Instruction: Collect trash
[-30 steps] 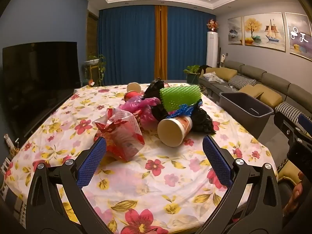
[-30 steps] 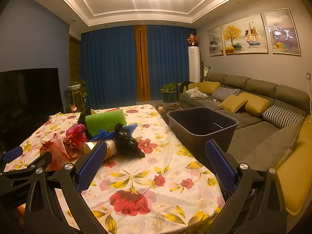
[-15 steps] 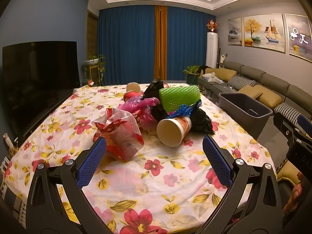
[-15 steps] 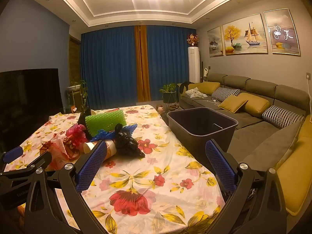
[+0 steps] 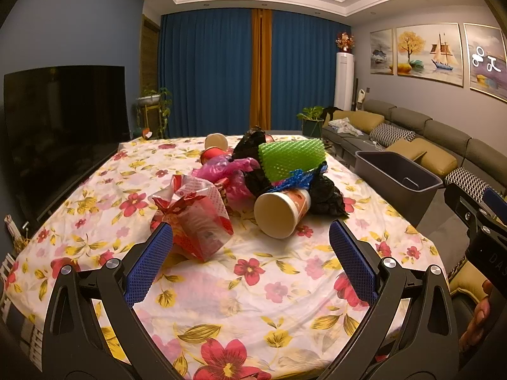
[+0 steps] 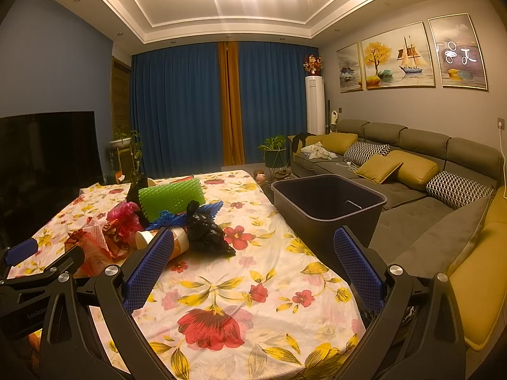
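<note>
Both hand-held grippers spread wide and empty over the counter.

The left hand-held gripper (image 5: 250, 259) faces the trash pile: a paper cup (image 5: 280, 210) on its side, red wrapper (image 5: 193, 218), green mesh (image 5: 291, 158), black bag (image 5: 326, 194). The right hand-held gripper (image 6: 253, 262) partly hides that cup; the bin (image 6: 328, 204) stands beside the counter (image 6: 253, 285), its base cut off.

Bare floral tablecloth (image 5: 253, 294) lies open before the trash pile (image 5: 253, 186); the dark bin (image 6: 329, 202) stands just off the table's right edge, unblocked
</note>
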A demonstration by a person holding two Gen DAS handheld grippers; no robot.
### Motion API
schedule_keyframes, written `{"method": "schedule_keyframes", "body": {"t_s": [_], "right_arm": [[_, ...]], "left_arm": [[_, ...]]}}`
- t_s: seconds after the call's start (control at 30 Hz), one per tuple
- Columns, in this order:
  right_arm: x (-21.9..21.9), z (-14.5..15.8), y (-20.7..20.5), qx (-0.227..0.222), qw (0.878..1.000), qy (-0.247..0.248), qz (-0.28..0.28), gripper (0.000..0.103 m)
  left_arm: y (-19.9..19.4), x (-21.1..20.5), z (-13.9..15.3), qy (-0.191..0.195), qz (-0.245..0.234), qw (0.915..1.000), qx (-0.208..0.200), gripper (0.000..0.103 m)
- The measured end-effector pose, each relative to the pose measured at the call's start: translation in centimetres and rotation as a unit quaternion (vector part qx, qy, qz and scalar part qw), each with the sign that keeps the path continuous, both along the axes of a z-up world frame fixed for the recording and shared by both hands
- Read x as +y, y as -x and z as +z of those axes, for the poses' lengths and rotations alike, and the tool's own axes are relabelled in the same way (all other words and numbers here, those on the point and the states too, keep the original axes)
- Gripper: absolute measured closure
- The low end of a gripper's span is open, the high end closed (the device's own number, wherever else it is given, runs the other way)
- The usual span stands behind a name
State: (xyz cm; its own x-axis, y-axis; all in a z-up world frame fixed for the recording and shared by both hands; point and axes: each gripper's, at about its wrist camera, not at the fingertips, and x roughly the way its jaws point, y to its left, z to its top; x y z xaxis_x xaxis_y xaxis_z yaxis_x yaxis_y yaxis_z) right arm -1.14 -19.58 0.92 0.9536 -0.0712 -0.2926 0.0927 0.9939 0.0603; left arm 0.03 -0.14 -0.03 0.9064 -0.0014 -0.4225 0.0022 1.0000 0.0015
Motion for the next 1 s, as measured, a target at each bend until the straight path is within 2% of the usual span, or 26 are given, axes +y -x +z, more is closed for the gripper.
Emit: {"method": "schedule_keyframes", "body": {"t_s": [1.0], "right_arm": [[0.02,-0.06,0.02,0.0,1.0,0.0,0.0,0.005]], "left_arm": [[0.09,-0.18,0.21,0.002,0.001,1.0,-0.002,0.006]]}}
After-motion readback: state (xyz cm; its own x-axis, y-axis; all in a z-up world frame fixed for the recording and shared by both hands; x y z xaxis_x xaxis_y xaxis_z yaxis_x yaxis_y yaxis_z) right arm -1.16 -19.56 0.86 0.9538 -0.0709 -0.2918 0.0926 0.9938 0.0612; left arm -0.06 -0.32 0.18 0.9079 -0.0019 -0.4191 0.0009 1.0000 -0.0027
